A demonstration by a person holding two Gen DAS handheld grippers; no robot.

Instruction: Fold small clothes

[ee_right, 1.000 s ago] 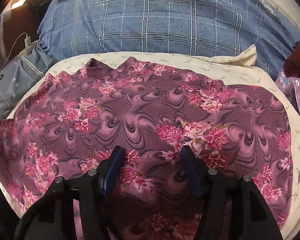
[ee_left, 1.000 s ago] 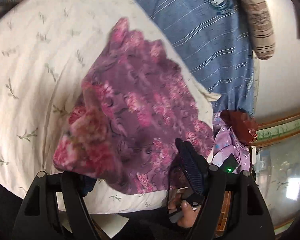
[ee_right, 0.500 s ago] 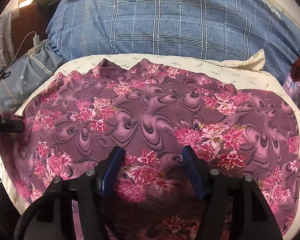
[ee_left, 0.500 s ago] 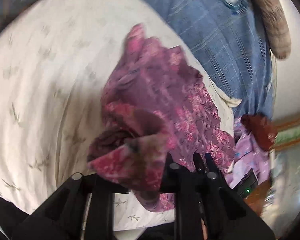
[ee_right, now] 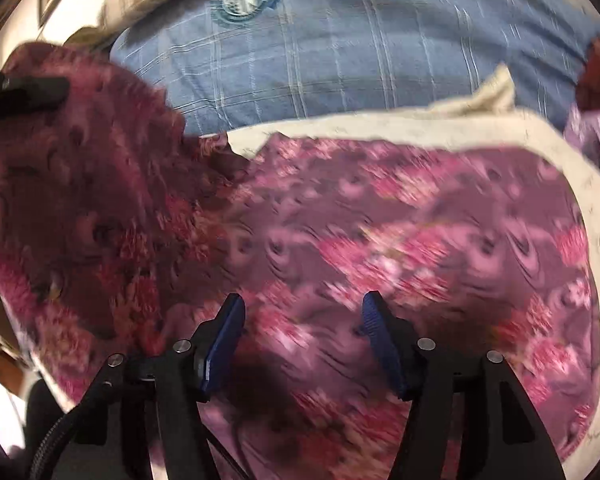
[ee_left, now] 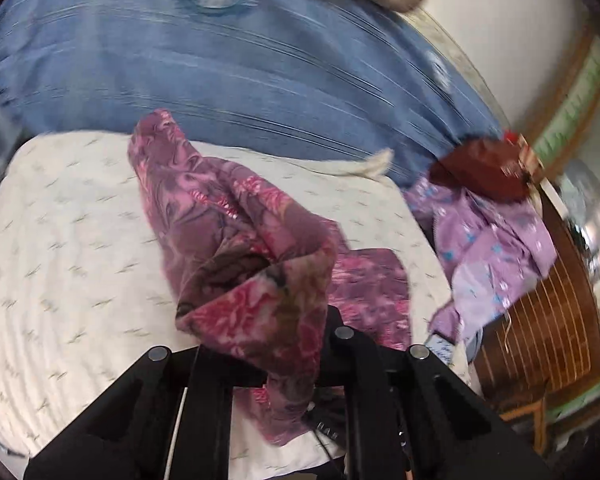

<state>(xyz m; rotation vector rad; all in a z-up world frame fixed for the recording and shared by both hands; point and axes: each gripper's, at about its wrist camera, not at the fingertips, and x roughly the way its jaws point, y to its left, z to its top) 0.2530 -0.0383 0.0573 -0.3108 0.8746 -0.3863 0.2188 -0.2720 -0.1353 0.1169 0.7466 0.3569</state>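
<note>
Fabric is bunched right at the left gripper, whose jaws are clamped together on an edge of the purple floral garment; that edge is held up off the bed with the cloth draping back down from it. Over on the other side, the right gripper is kept spread apart, its blue pads hovering over or lightly on the flat part of the same garment, with nothing pinched as far as can be told (pretty blurry tbh). The rest of the piece is spread on the cream sheet, and the lifted flap can be seen at the left of the right wrist view. Beyond that, a lilac garment and a dark red item are piled at the sheet's far corner, apparently unfolded. Farthest back, a blue checked duvet is seen. So only a first fold looks started: the flap has yet to be laid across and flattened, and the pile is left.
</note>
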